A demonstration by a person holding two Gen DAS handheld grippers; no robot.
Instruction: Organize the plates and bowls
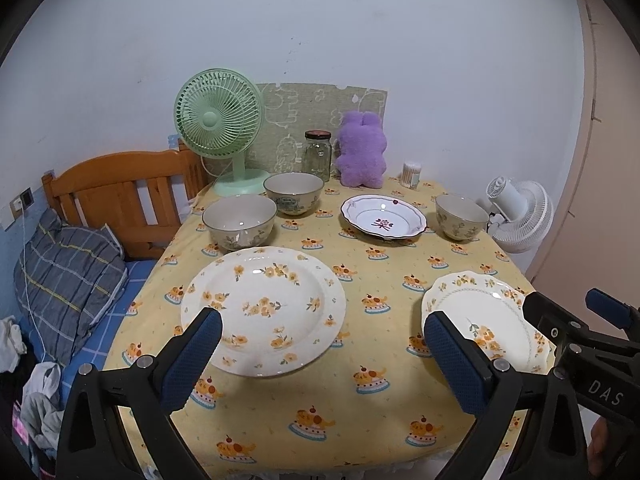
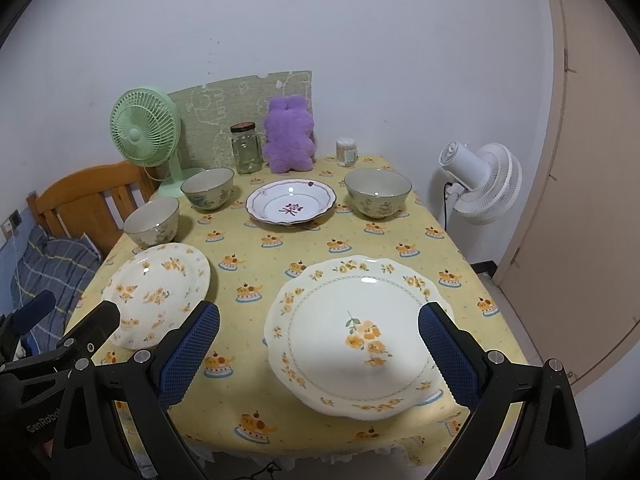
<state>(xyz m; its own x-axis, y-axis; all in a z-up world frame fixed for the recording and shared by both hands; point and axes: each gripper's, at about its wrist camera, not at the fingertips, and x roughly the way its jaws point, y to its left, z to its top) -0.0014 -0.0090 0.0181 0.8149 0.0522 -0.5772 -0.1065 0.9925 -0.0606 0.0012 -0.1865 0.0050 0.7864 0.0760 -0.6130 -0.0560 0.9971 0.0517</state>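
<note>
Both claws hang wide open above the near table edge, holding nothing. The left gripper point(image 1: 322, 344) sits over the round plate point(image 1: 264, 308); the right gripper point(image 2: 319, 330) sits over the scalloped plate point(image 2: 356, 332). Farther back on the tablecloth point(image 2: 248, 248), two bowls point(image 1: 239, 220) point(image 1: 293, 192) stand at left, then a purple-trimmed plate point(image 1: 383, 220) and a third bowl point(image 1: 461, 216) at right. A green fan point(image 1: 218, 120), jar point(image 1: 318, 156) and plush point(image 1: 362, 150) line the wall.
</note>
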